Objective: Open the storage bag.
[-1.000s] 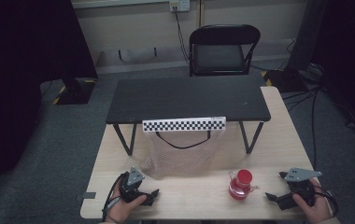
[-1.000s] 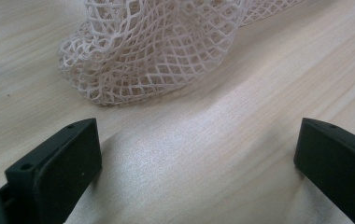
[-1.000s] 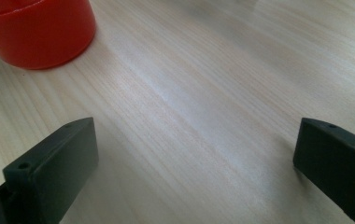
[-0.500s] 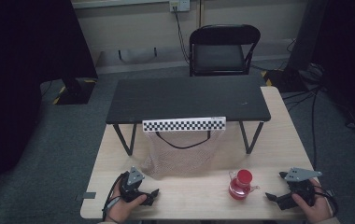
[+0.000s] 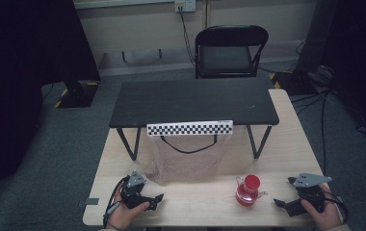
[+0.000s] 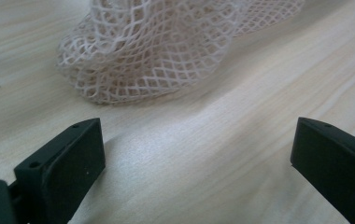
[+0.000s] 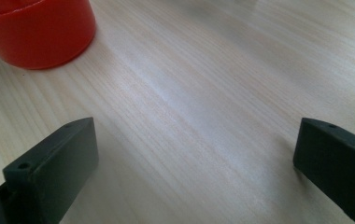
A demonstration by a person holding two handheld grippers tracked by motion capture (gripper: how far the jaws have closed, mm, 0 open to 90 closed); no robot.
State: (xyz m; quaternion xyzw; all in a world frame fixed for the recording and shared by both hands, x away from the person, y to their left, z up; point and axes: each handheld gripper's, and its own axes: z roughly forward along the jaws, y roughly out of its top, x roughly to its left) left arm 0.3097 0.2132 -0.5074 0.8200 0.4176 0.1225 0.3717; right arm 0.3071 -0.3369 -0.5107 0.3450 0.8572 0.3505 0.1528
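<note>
Left gripper is held with jaws spread, empty, near the white mesh bag hung from a black bench. Right gripper is likewise spread and empty, near the red-capped clear jug on the pale wooden table.

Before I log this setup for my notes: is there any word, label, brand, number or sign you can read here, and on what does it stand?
None can be read.
Checkered strip on the front edge of the black table: black and white squares, no letters or numbers.
Red-capped bottle: no label to be made out.
Mesh bag, left gripper and right gripper: no marking legible.
</note>
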